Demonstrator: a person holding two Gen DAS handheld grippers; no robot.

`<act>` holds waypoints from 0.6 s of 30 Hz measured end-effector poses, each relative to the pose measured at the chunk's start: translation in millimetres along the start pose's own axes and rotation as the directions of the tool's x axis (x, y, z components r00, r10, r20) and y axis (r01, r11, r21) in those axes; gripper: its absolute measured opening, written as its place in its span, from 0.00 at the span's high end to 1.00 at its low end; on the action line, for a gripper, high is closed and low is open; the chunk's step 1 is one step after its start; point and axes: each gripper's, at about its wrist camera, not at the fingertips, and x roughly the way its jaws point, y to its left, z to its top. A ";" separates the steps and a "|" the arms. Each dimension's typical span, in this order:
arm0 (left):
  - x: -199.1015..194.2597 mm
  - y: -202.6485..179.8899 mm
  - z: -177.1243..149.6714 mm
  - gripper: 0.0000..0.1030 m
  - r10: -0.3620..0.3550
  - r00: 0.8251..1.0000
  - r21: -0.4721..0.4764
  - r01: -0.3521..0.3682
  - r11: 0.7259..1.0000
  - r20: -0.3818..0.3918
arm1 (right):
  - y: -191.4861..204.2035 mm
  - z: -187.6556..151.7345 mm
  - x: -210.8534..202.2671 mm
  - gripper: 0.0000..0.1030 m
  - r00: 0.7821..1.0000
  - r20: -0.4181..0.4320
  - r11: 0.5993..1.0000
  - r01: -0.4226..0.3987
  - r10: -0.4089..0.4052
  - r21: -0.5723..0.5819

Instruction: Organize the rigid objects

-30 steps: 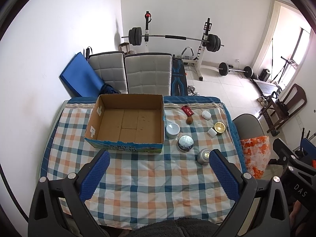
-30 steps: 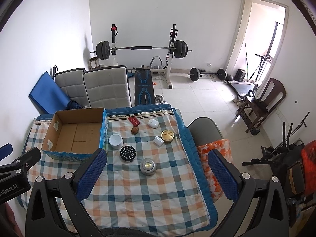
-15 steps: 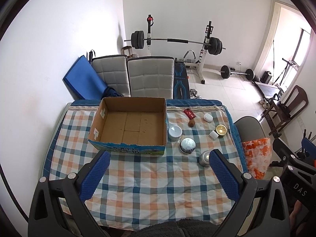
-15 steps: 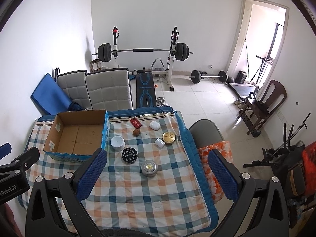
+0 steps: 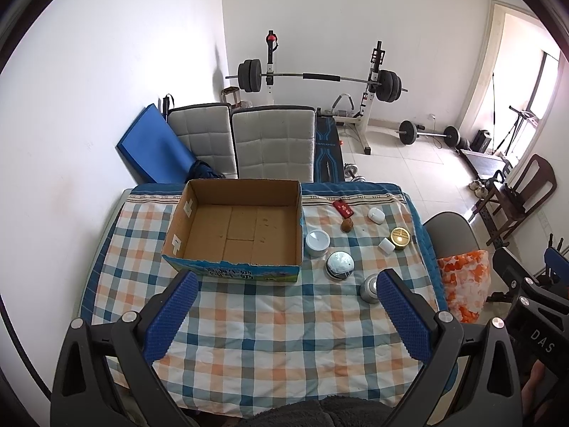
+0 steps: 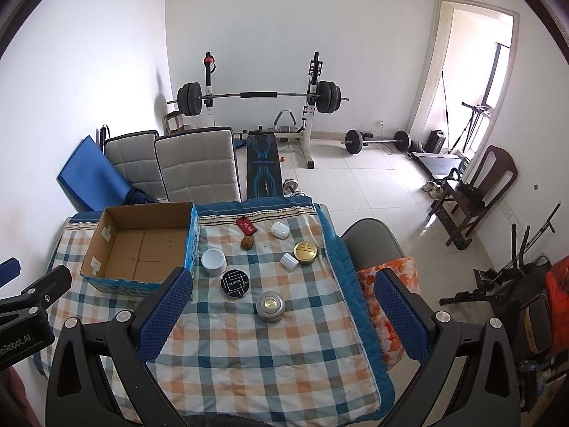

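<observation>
While the left gripper (image 5: 282, 315) and right gripper (image 6: 282, 315) both hang above the table's near edge with jaws spread wide and holding nothing, their own frames cut off that edge. A checked cloth (image 6: 249, 348) covers the table. The cardboard box (image 5: 234, 227), open-topped and bare inside, sits at the far left corner. Right of it lie a white round jar (image 6: 213, 261), a black round tin (image 6: 235, 283), a silver tin (image 6: 270, 306), a gold tin (image 6: 305, 252), a small white cap (image 6: 288, 261), a white pebble-shaped case (image 6: 279, 230), a brown nut-like lump (image 6: 246, 243) and a red packet (image 6: 246, 225), whose print is unreadable.
</observation>
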 end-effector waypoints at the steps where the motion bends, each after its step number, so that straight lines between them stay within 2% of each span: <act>1: 0.2 -1.0 -0.9 0.00 0.002 1.000 0.001 -0.002 1.000 0.001 | -0.1 -0.1 0.0 0.00 1.000 0.000 1.000 -0.002 0.002 -0.002; 18: -0.1 -0.1 4.5 0.00 0.013 1.000 0.000 -0.013 1.000 0.017 | 3.3 1.6 -4.8 0.00 1.000 0.017 1.000 -0.020 0.020 -0.009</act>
